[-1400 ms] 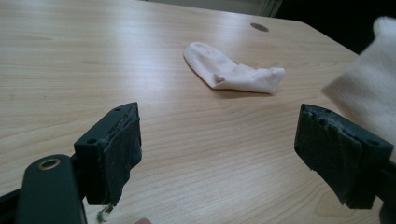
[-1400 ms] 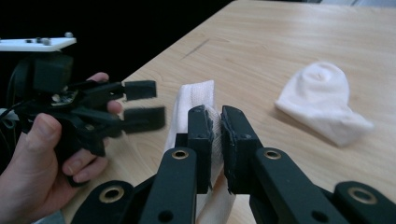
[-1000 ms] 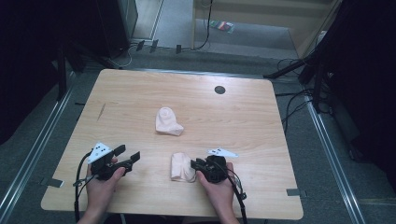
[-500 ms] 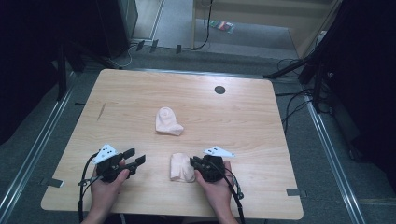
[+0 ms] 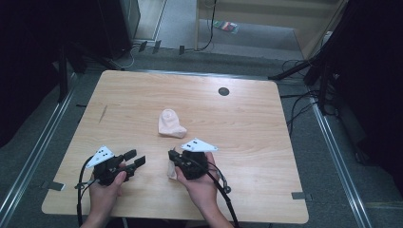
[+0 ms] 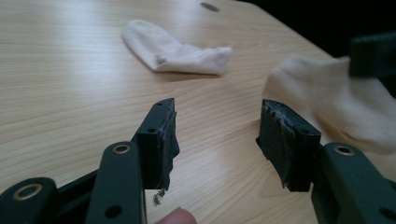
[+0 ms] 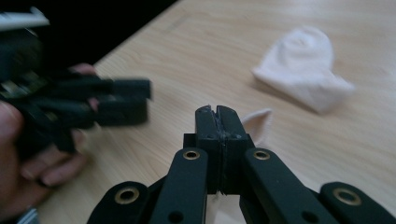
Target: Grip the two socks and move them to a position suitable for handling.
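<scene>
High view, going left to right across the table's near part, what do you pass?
Left gripper → near sock → right gripper. The near sock and the right gripper overlap, so their order is loose. The far sock lies farther back.

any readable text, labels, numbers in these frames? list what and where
None readable.
White plate on the left gripper: dark dots, not letters.
White plate on the right gripper: the same dots.
Coloured item on the floor beyond the table: too small and blurred to read.
Both socks: no print visible.
</scene>
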Demonstrator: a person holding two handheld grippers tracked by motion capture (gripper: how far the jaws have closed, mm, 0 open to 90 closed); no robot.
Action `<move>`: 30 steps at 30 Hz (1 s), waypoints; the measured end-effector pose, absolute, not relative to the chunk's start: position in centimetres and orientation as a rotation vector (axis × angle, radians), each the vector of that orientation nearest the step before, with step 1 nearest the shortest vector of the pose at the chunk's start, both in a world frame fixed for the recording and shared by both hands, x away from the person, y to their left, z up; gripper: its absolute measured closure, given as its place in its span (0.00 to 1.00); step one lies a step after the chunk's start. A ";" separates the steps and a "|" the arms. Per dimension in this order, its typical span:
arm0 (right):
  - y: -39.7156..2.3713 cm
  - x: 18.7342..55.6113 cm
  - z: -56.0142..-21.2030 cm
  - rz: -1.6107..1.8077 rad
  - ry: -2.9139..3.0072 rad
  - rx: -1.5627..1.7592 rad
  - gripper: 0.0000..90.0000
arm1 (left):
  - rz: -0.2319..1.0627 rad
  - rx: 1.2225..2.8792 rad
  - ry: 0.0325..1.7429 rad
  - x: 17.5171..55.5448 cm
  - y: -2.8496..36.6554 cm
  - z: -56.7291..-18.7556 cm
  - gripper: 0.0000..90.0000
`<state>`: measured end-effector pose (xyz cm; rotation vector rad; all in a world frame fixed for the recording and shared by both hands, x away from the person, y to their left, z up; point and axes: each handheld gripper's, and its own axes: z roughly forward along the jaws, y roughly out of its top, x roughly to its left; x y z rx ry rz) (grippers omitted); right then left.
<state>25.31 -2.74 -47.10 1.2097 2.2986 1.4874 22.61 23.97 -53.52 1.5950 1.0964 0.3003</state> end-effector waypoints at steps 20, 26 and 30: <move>-4.2 25.6 -43.5 1.719 2.215 1.270 1.00 | 0.827 1.887 1.035 21.2 19.9 -52.8 1.00; -6.8 26.3 -47.9 1.559 2.247 1.383 1.00 | 0.934 2.104 0.870 19.8 18.2 -53.1 1.00; -9.2 26.7 -50.7 1.466 2.250 1.479 1.00 | 0.703 2.175 0.823 20.0 16.9 -54.2 0.99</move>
